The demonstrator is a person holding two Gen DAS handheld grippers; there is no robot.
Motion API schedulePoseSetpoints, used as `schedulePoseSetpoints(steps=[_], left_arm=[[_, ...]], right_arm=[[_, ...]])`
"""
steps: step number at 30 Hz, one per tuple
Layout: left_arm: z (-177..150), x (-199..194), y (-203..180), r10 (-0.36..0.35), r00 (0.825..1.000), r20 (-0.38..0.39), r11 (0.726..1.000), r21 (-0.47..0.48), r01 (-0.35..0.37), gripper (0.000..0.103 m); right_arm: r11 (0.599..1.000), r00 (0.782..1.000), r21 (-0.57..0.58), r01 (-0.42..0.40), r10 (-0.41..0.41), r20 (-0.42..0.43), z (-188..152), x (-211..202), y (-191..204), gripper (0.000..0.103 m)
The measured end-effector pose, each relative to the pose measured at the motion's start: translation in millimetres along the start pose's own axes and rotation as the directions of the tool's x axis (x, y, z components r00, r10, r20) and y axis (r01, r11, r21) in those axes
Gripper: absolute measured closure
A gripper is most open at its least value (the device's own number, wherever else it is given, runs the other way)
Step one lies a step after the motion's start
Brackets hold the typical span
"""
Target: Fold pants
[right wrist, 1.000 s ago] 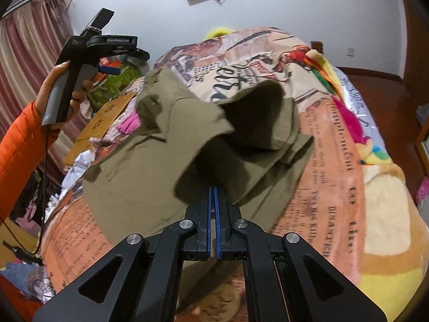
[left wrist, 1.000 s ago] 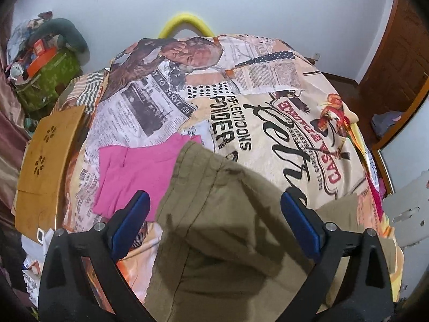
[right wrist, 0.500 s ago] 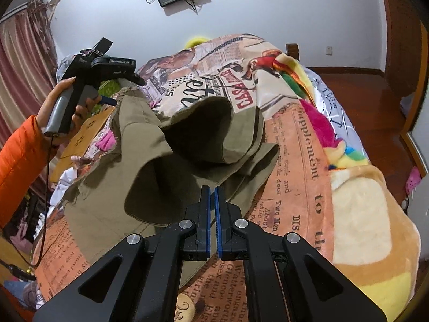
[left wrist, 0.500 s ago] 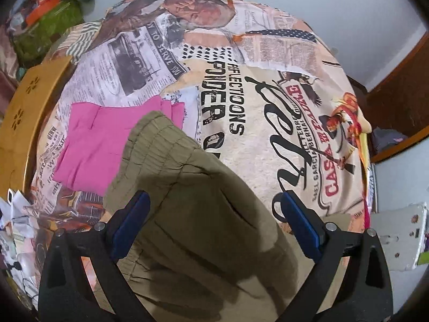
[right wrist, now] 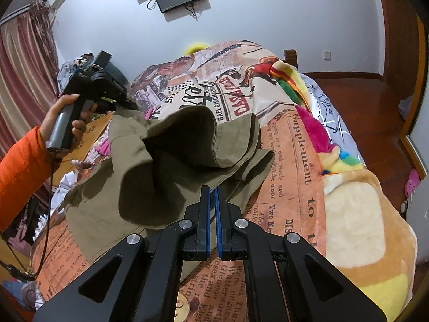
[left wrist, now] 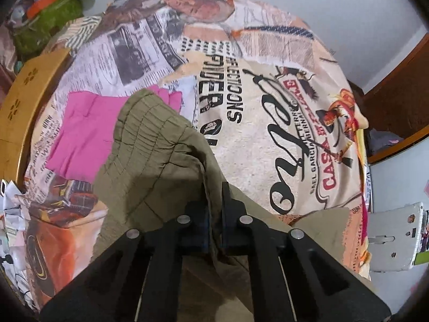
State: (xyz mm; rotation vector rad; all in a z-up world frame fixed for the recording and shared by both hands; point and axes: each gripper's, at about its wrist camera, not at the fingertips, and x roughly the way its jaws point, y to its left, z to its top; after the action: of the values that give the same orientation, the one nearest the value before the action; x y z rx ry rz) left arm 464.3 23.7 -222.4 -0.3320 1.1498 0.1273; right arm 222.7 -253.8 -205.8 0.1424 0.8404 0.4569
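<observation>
Olive-green pants (left wrist: 150,139) lie bunched on the printed bedspread (left wrist: 268,107), the ribbed waistband nearest the left wrist camera. My left gripper (left wrist: 213,196) points steeply down and its jaws are closing on a fold of the waistband cloth, which is pinched between the pads. In the right wrist view the same pants (right wrist: 187,139) arch up off the bed with a dark hollow under them. My right gripper (right wrist: 213,190) is shut on their near edge. A hand in an orange sleeve holds the left gripper (right wrist: 107,94) at the far left of the cloth.
A folded pink garment (left wrist: 85,134) lies left of the pants. A wooden board (left wrist: 21,102) runs along the bed's left side, with a green bag (left wrist: 45,26) behind it. A white chair (left wrist: 394,236) stands to the right. The wooden floor (right wrist: 362,102) lies beyond the bed.
My left gripper sank onto the waistband and its jaws went from wide open to shut on the cloth. The right gripper stayed shut and drifted slightly.
</observation>
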Motion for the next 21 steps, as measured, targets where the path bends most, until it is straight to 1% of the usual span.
schedulePoseSetpoints(steps=[4,6,9,12,14,17,21], left_arm=[[-9.6,-32.6,8.3,-0.023,0.999,0.043,1.0,0.012,0.022,0.097],[-19.5,-50.7,12.6,-0.024,0.997,0.072,0.999,0.033,0.022,0.097],[-36.8,-72.1,23.0,-0.034,0.995,0.094,0.998,0.047,0.029,0.097],[-57.3,-88.6,35.3,-0.041,0.994,0.105,0.998,0.06,0.035,0.097],[-71.8,-96.6,42.6,-0.038,0.994,0.107,0.997,0.074,0.03,0.097],[-96.7,-104.3,51.2,-0.016,0.993,0.114,0.993,0.114,0.003,0.097],[-127.7,-104.4,63.6,0.001,0.995,0.098,0.988,0.155,-0.016,0.097]], right_arm=[[1.0,1.0,-0.012,0.0,0.0,0.017,2.4,-7.8,5.6,0.1],[1.0,1.0,-0.018,0.0,0.0,0.024,3.4,-10.9,9.3,0.1],[1.0,0.999,-0.028,0.001,0.0,0.034,4.5,-16.7,16.0,0.1],[0.999,0.999,-0.035,0.002,-0.001,0.044,4.6,-23.1,22.7,0.095],[0.999,0.999,-0.044,0.005,-0.002,0.052,4.1,-28.2,28.3,0.093],[0.998,0.998,-0.058,0.016,-0.013,0.056,2.0,-31.5,35.3,0.093],[0.998,0.999,-0.065,0.025,-0.022,0.046,-2.3,-32.6,42.1,0.089]])
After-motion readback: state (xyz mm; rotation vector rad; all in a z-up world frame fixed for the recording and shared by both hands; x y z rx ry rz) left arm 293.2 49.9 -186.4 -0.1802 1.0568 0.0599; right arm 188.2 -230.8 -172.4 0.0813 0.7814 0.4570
